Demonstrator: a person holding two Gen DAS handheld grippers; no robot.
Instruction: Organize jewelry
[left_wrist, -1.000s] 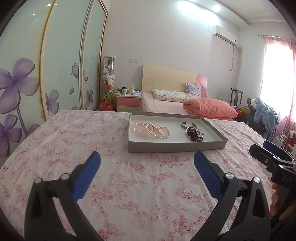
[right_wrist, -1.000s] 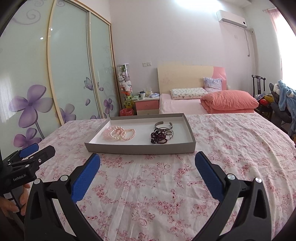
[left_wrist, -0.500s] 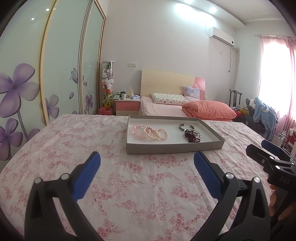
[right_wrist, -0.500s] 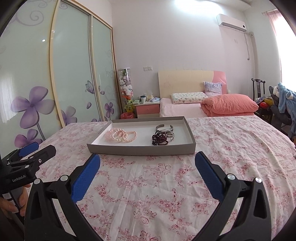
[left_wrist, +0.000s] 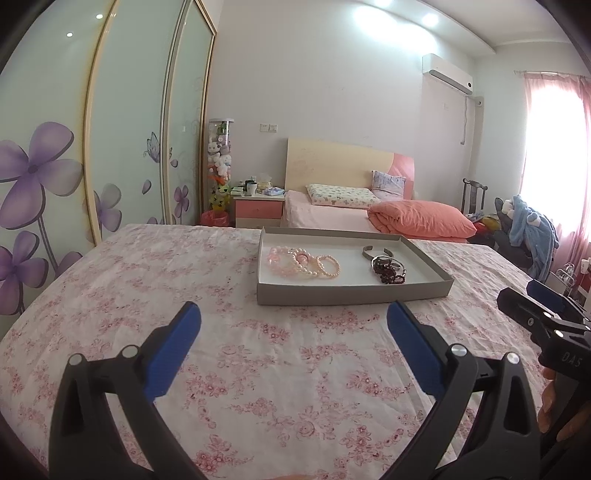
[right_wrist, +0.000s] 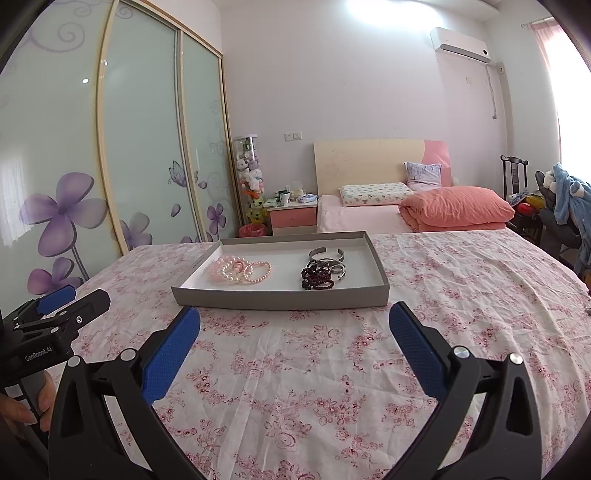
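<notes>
Left gripper: nearest the lens in the left wrist view, blue-padded fingers spread wide apart, nothing between them, poised above the floral cloth short of the tray.
Right gripper: likewise spread wide and empty in its own view; it also shows at the right edge of the left wrist view, held in a hand.
Left hand: seen at the lower left of the right wrist view, wrapped round the handle of the left gripper.
Worktop: covered by a white cloth printed with pink flowers, bare in front of both grippers.
Tray: a shallow grey cardboard tray with a white floor, resting on the cloth just beyond the fingertips of both grippers.
Pearl bracelets: a cluster of pink and white beaded loops lying overlapped in the left part of the tray.
Dark bead bracelets: a heap of deep red strands in the right part of the tray, well apart from the pearls.
Metal bangles: silver cuffs touching the dark beads on their far side.
Bed: beyond the worktop, with a patterned pillow and a folded coral quilt.
Wardrobe: sliding frosted doors with purple flowers, along the left wall.
</notes>
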